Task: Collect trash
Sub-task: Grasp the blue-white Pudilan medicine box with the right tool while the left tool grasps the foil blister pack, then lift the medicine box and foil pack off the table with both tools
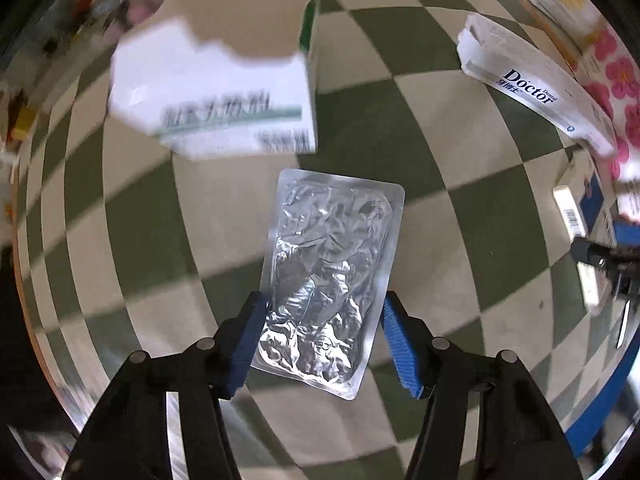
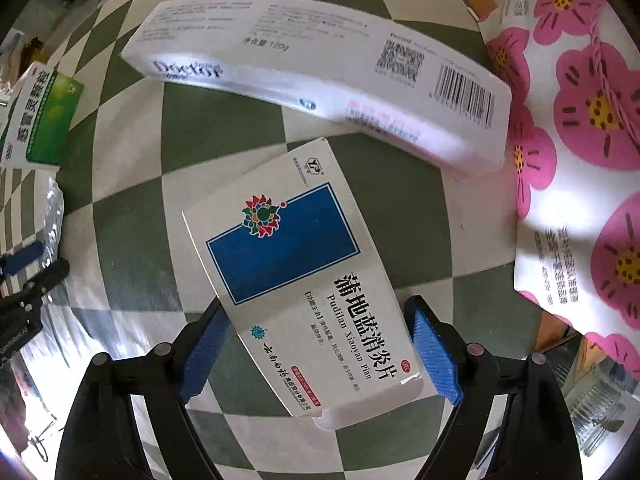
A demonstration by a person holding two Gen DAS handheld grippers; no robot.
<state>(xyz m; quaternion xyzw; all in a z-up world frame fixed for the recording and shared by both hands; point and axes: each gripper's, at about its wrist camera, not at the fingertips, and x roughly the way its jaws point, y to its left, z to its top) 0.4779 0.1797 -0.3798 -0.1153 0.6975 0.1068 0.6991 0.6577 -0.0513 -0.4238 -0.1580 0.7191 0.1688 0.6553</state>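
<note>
A crumpled silver foil pack [image 1: 326,280] lies on the green-and-cream checkered cloth [image 1: 460,240]. My left gripper [image 1: 322,340] straddles its near end, and its blue pads [image 1: 248,344] touch the pack's edges. A white medicine box with a blue rectangle [image 2: 304,280] lies between the blue pads [image 2: 434,356] of my right gripper [image 2: 316,352], which press its sides. A long white "Doctor" toothpaste box [image 2: 320,64] lies beyond it and also shows in the left wrist view [image 1: 536,80]. A white-and-green box [image 1: 216,88] lies beyond the foil pack.
A white bag with pink flowers [image 2: 580,152] stands at the right. The white-and-green box also shows at the left of the right wrist view [image 2: 38,120]. A clear glass jar [image 2: 596,412] sits low at the right. The right gripper shows at the right edge of the left wrist view [image 1: 608,264].
</note>
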